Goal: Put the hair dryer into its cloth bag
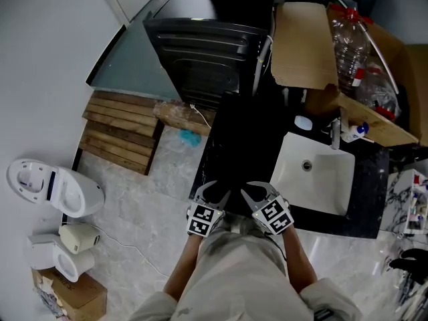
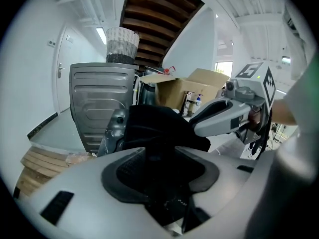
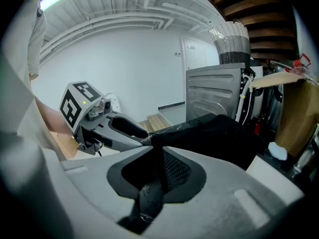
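Note:
A black cloth bag [image 1: 246,136] lies on the dark countertop [image 1: 364,221] left of the sink. My left gripper [image 1: 215,192] and right gripper [image 1: 256,192] sit side by side at its near edge. In the left gripper view, black cloth [image 2: 159,126] runs between my left gripper's [image 2: 162,172] jaws, and the right gripper [image 2: 222,116] reaches in beside it. In the right gripper view, a fold of the bag [image 3: 219,133] is pinched in my right gripper [image 3: 159,176], with the left gripper [image 3: 124,132] close by. I see no hair dryer in any view.
A white sink [image 1: 314,172] with a faucet [image 1: 336,134] lies right of the bag. A grey washing machine [image 1: 200,52] stands behind, and a cardboard box [image 1: 304,42] with plastic bottles [image 1: 349,35] at the back right. On the floor are a wooden slat mat [image 1: 120,132] and a toilet [image 1: 53,186].

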Demonstrator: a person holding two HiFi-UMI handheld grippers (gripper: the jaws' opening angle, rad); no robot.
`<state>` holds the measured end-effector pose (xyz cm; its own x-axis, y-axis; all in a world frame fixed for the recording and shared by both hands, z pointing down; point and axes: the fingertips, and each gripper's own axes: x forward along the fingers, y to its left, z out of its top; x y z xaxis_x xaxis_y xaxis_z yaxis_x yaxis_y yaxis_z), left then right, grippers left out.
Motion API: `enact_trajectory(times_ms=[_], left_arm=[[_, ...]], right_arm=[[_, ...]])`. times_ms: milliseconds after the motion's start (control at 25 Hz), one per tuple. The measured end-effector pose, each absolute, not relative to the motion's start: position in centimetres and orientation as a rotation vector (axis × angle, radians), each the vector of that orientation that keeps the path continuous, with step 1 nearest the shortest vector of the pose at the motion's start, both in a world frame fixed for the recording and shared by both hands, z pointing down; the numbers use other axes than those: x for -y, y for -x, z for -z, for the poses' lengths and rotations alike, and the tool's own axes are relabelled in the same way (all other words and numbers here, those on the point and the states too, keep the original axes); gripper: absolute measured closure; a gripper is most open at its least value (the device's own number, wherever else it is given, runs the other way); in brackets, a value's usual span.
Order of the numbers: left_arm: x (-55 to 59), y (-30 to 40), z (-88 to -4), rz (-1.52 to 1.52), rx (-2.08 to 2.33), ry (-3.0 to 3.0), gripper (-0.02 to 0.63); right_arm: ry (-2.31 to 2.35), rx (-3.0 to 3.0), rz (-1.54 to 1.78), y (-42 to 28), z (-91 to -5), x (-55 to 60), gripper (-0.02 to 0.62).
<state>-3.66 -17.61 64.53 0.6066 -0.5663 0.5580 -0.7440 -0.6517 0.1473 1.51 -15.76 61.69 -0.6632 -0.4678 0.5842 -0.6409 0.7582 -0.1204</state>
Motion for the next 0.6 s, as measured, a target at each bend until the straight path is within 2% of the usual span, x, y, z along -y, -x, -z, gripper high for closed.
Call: enact_trajectory(times_ms=[600], left_arm=[[20.3,3.0,-53.9,-0.436,1.126,-2.667,0.453]], right_arm=[[-1.157,2.567,-0.302,-3.5,-52.7,18.4,0.555]])
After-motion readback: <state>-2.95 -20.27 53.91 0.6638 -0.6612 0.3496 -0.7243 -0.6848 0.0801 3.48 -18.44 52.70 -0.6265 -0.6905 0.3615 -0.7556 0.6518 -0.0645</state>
